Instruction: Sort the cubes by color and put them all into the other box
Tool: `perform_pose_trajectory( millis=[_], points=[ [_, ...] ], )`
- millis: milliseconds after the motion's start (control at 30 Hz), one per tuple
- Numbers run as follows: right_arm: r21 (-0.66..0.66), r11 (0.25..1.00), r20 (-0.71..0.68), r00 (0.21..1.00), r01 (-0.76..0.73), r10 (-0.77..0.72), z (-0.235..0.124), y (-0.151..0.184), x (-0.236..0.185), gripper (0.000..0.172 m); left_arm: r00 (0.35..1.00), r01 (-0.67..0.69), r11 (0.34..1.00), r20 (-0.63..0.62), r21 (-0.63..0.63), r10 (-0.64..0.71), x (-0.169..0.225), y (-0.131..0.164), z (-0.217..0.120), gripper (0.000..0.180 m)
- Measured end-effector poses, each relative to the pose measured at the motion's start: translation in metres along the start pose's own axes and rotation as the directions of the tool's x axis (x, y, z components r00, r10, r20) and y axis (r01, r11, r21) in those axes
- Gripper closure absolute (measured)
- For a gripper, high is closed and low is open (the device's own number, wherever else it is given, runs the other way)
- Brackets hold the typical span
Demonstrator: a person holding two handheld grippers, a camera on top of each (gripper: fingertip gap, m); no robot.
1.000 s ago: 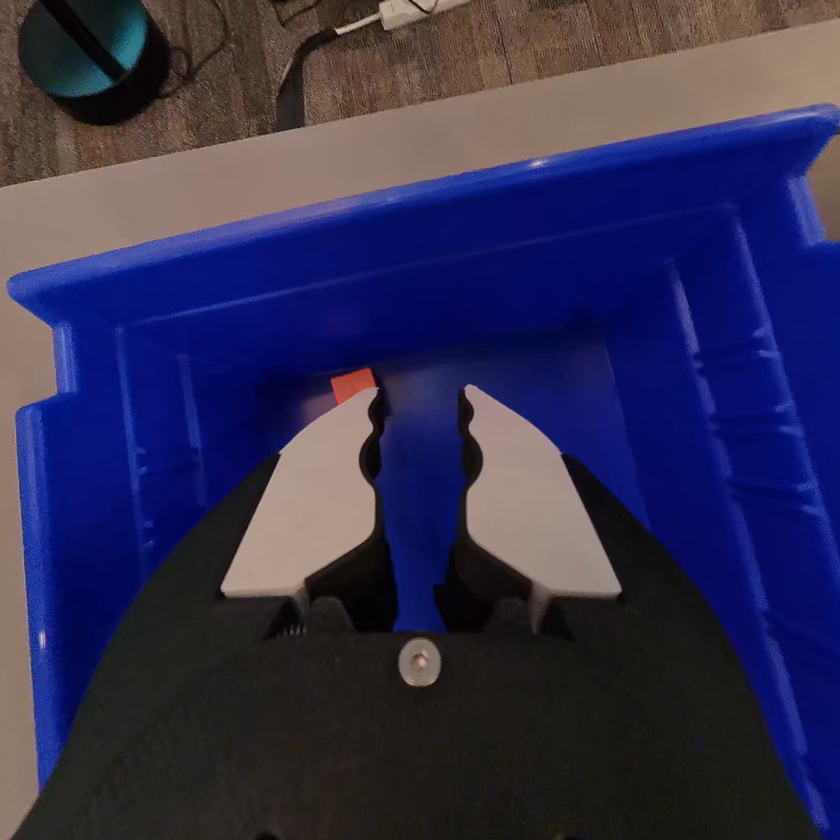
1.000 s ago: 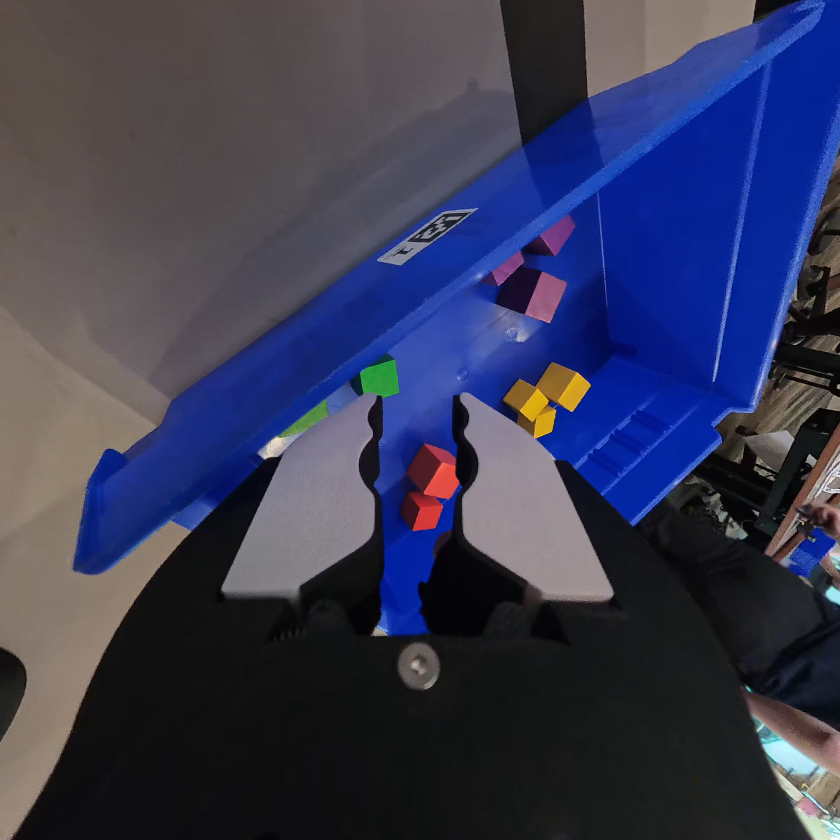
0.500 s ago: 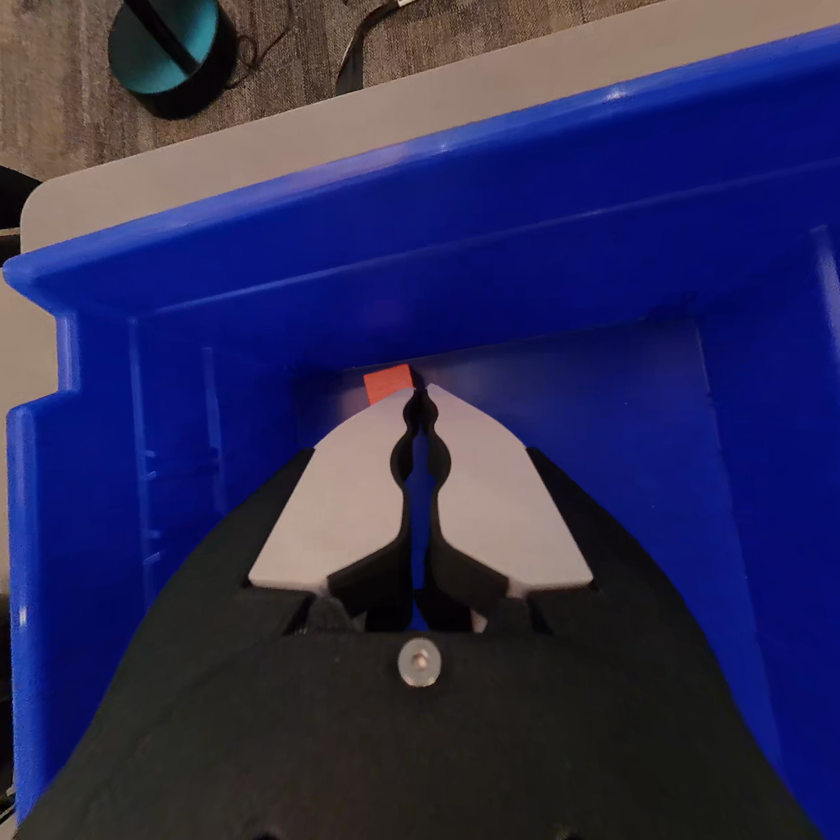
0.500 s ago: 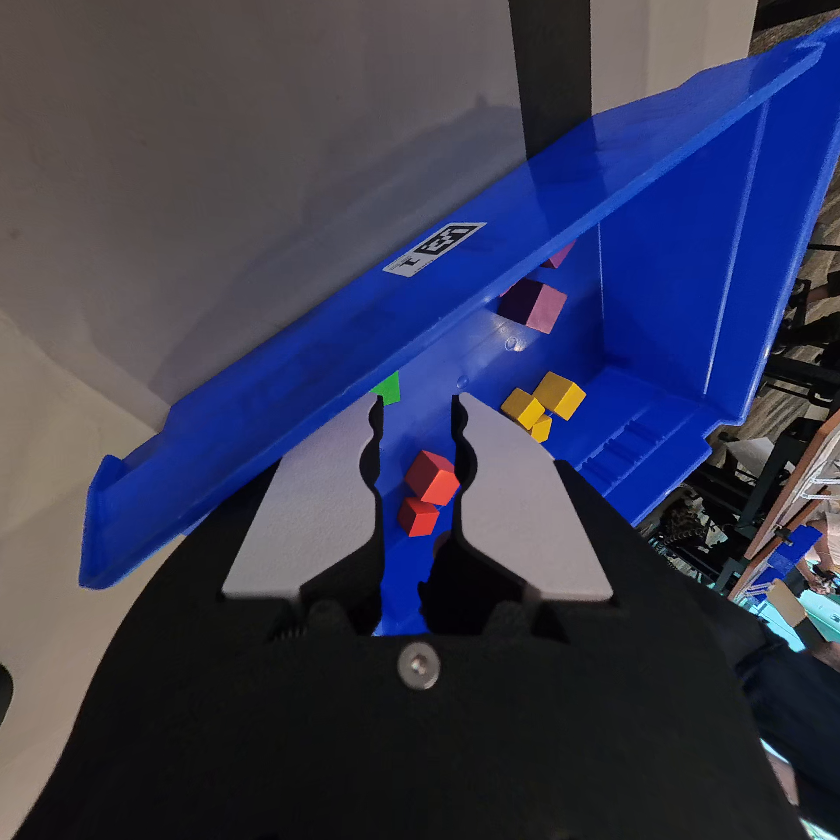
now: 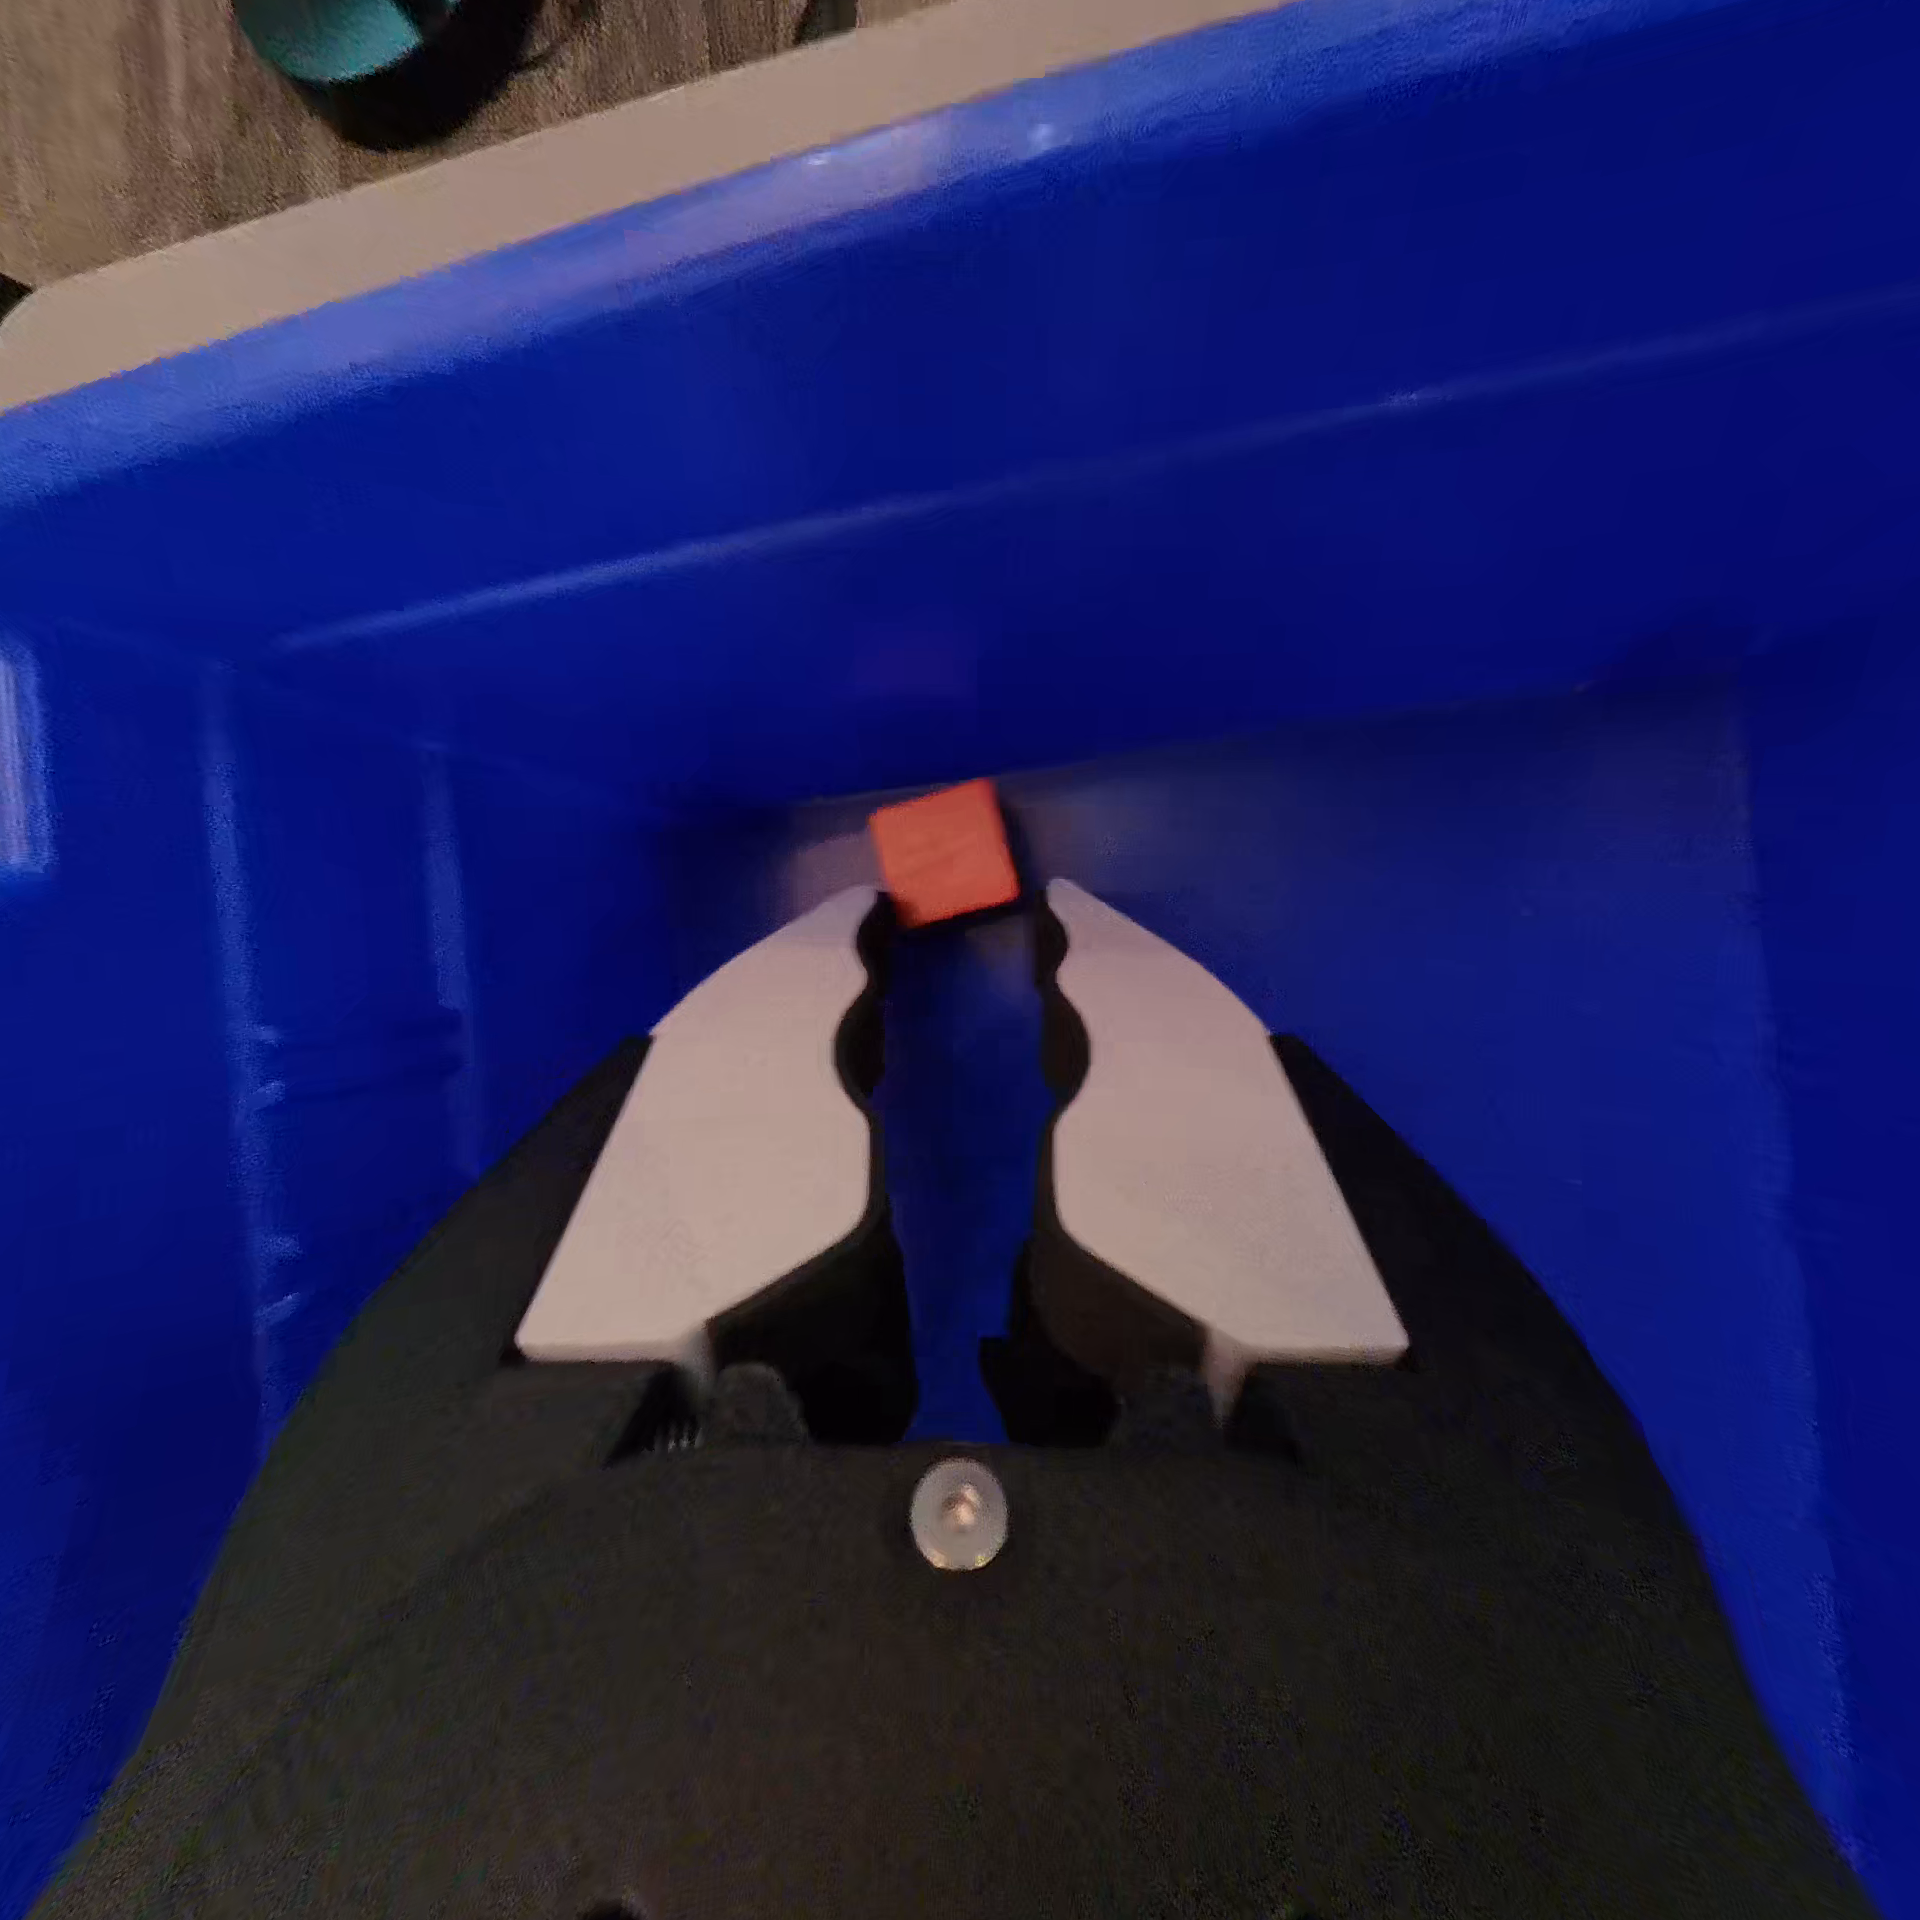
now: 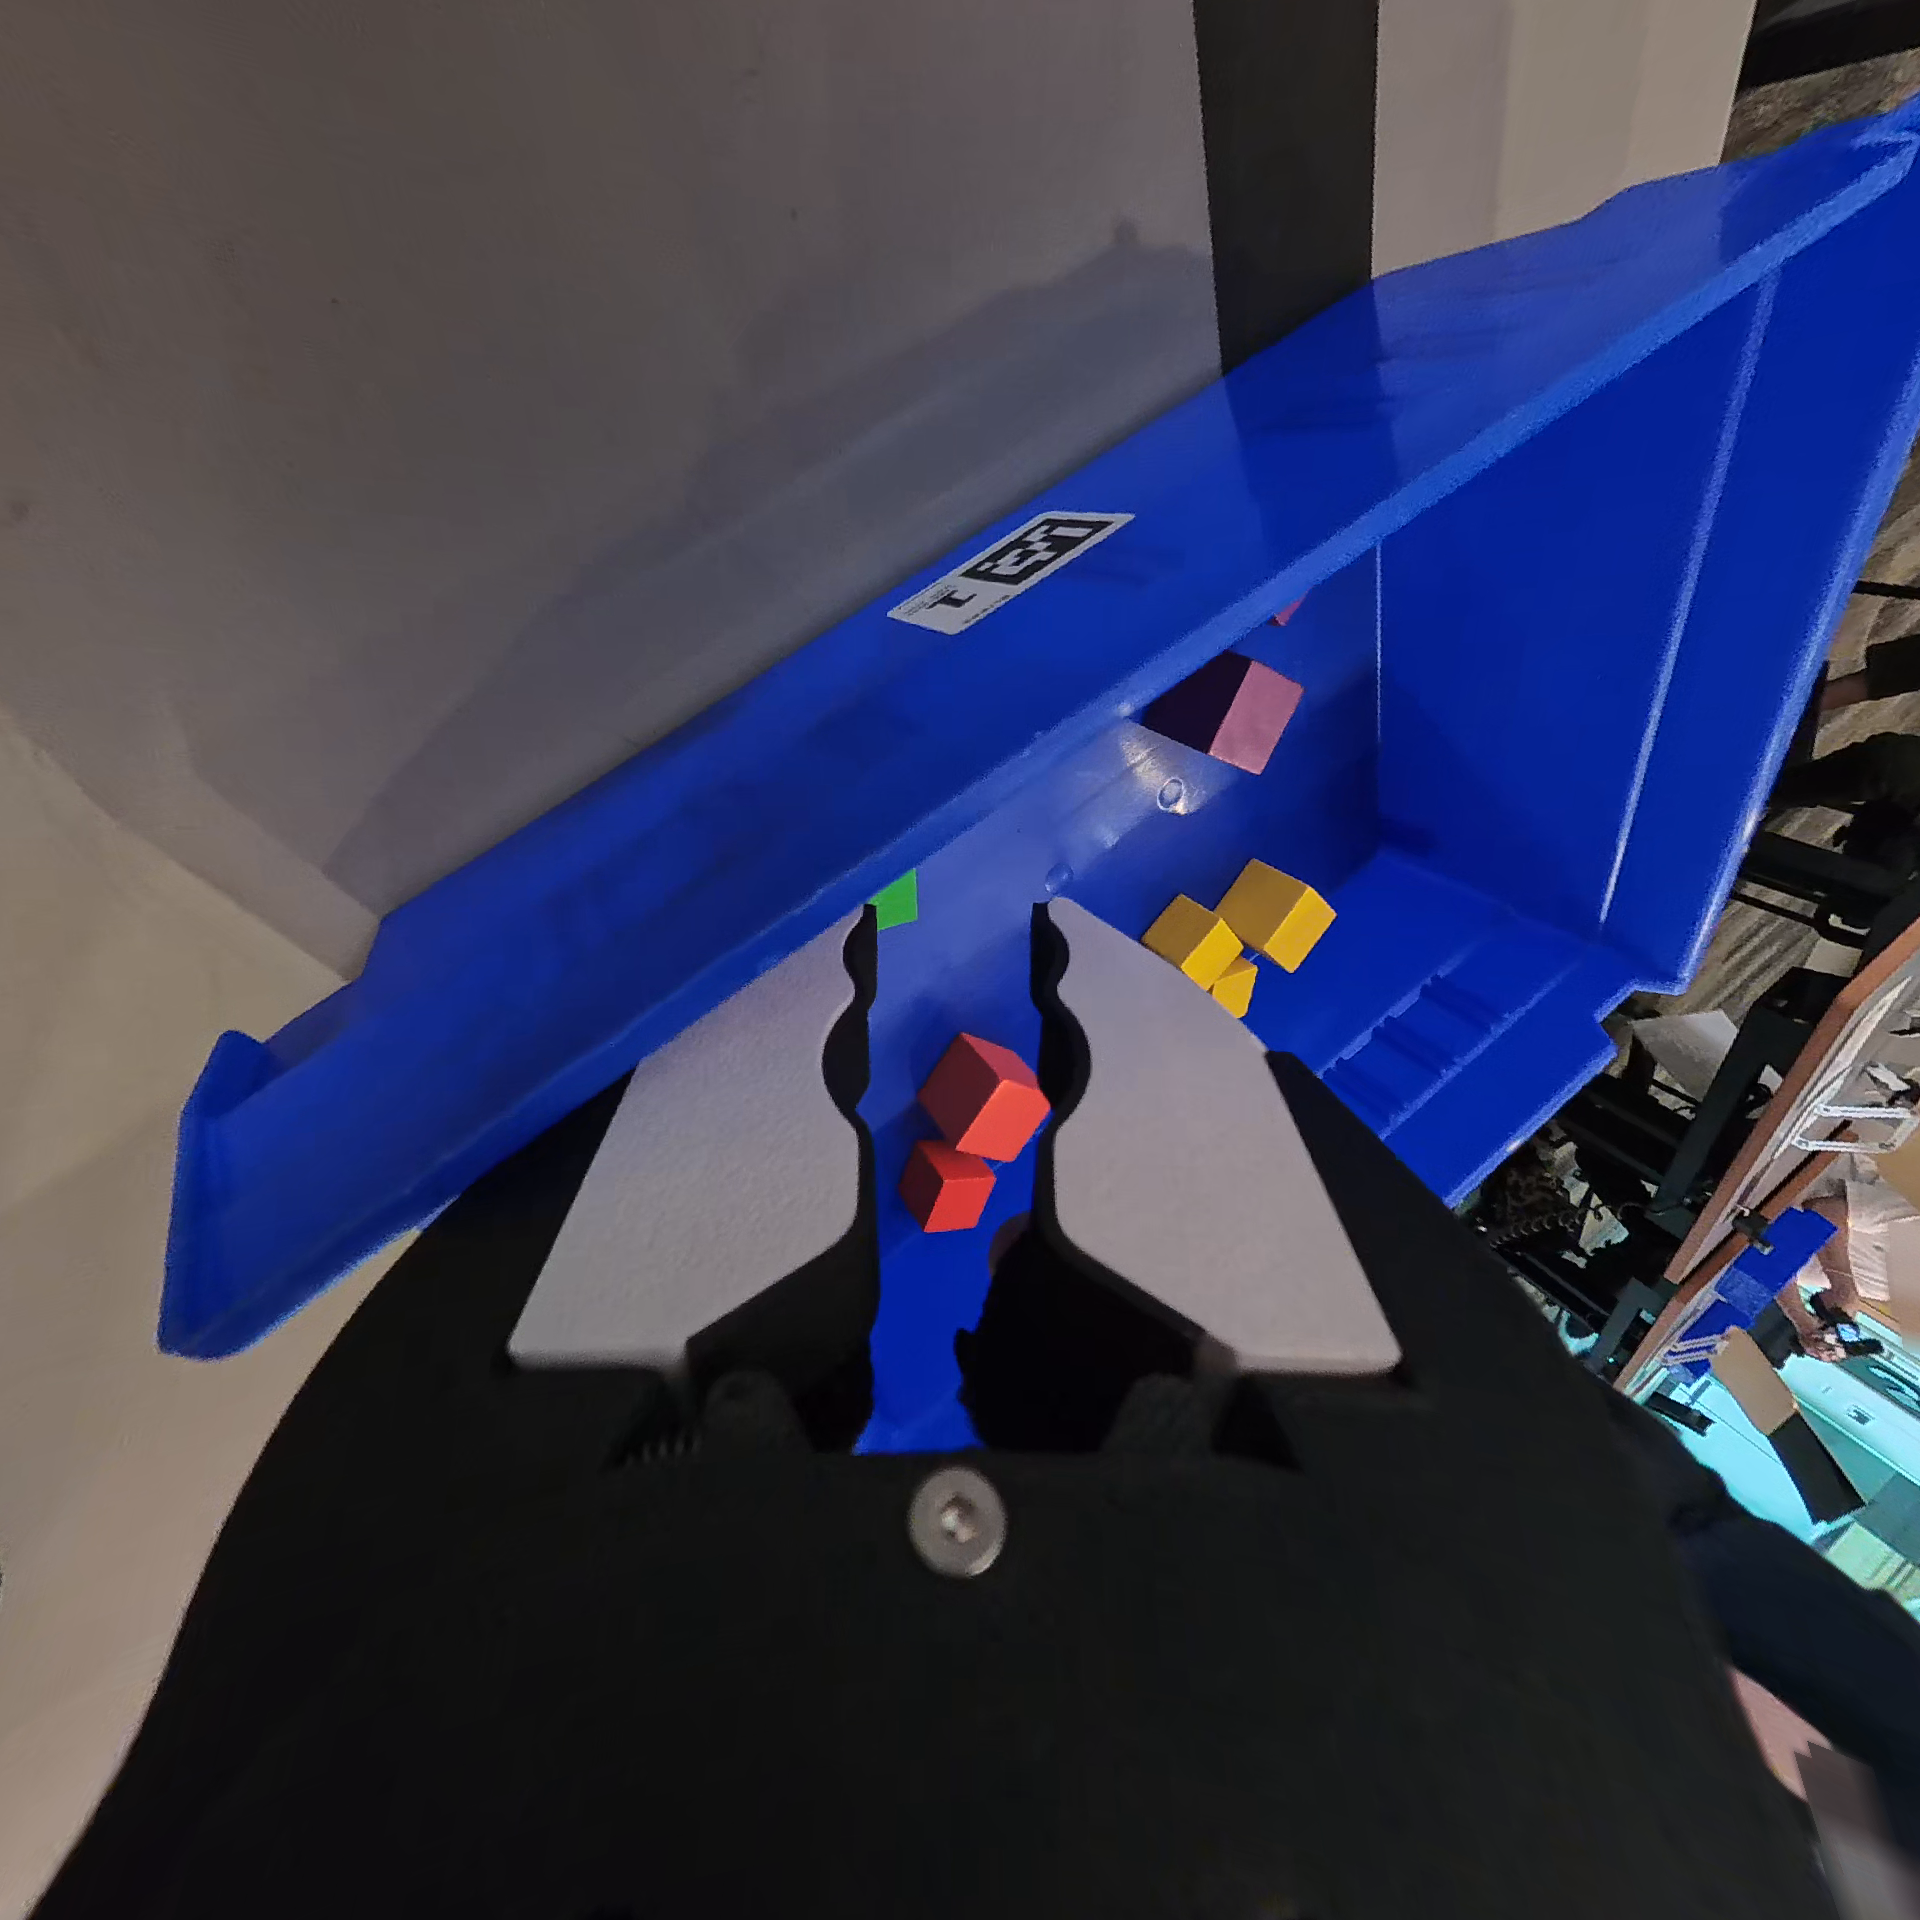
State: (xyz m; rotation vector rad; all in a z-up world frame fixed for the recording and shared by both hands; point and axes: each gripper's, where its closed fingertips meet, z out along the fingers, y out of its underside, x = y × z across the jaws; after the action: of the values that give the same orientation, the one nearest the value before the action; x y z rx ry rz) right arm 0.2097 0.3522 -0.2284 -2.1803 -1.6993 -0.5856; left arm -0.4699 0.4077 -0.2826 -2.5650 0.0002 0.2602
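Cubes of several colours are spread between two blue boxes seen through two claw cameras. In the left wrist view, the left claw (image 5: 961,904) reaches down into a deep blue box (image 5: 935,436) that stands on a pale worktop (image 5: 312,249). Its two grey fingers (image 5: 748,1122) stand apart with nothing gripped between them. One orange-red cube (image 5: 943,867) lies on the box floor against the far wall, just past the fingertips and slightly toward the left one; whether that tip touches it cannot be told, and the picture is a little blurred. A round teal and black object (image 5: 364,52) sits on the floor beyond the worktop.

In the right wrist view, the right claw (image 6: 951,914) hangs released over a second blue box (image 6: 1558,582), which looks tilted in the frame. Two red cubes (image 6: 982,1096) lie on the box floor and show through the gap between the fingers, lower down than the tips, ungripped. Three yellow cubes (image 6: 1273,912) cluster to the right, a purple cube (image 6: 1231,713) lies farther off, and a green cube (image 6: 896,900) peeks out beside the left fingertip. A black and white sticker (image 6: 1013,569) sits on the box rim.
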Motion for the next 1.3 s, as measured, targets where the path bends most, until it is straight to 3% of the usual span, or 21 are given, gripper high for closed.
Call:
perform_pose_trajectory(
  millis=[200,433,767,867,1067,1200,1300],
  points=[
    [0.003,1.0,-0.003,1.0,0.012,-0.012,0.0,-0.002,-0.001,0.144,1.0,-0.022,0.999,0.006,-0.029,0.023,-0.001,0.003,-0.001,0.158],
    [0.027,1.0,-0.012,1.0,0.011,-0.011,-0.006,-0.004,0.0,0.143,0.994,0.025,0.995,-0.108,0.101,-0.014,0.009,-0.019,-0.027,0.158],
    [0.118,0.993,-0.075,0.997,0.011,-0.002,-0.033,-0.015,0.009,0.143,0.982,0.027,0.932,-0.182,0.36,0.042,0.023,-0.068,-0.118,0.159],
    [0.157,0.987,-0.12,0.993,0.011,0.008,-0.047,-0.02,0.015,0.143,0.957,0.072,0.889,-0.281,0.453,0.066,0.039,-0.083,-0.161,0.159],
    [0.428,0.903,-0.355,0.926,0.037,0.13,-0.119,-0.063,0.046,0.143,0.824,0.132,0.774,-0.502,0.619,0.261,0.119,-0.104,-0.261,0.159],
    [0.682,0.709,-0.481,0.84,0.179,0.25,-0.187,-0.114,0.047,0.14,0.64,0.179,0.734,-0.644,0.655,0.419,0.201,-0.098,-0.312,0.159],
    [0.757,0.607,-0.513,0.795,0.242,0.324,-0.215,-0.14,0.036,0.137,0.466,0.205,0.743,-0.731,0.637,0.498,0.265,-0.082,-0.339,0.159]
  ],
)
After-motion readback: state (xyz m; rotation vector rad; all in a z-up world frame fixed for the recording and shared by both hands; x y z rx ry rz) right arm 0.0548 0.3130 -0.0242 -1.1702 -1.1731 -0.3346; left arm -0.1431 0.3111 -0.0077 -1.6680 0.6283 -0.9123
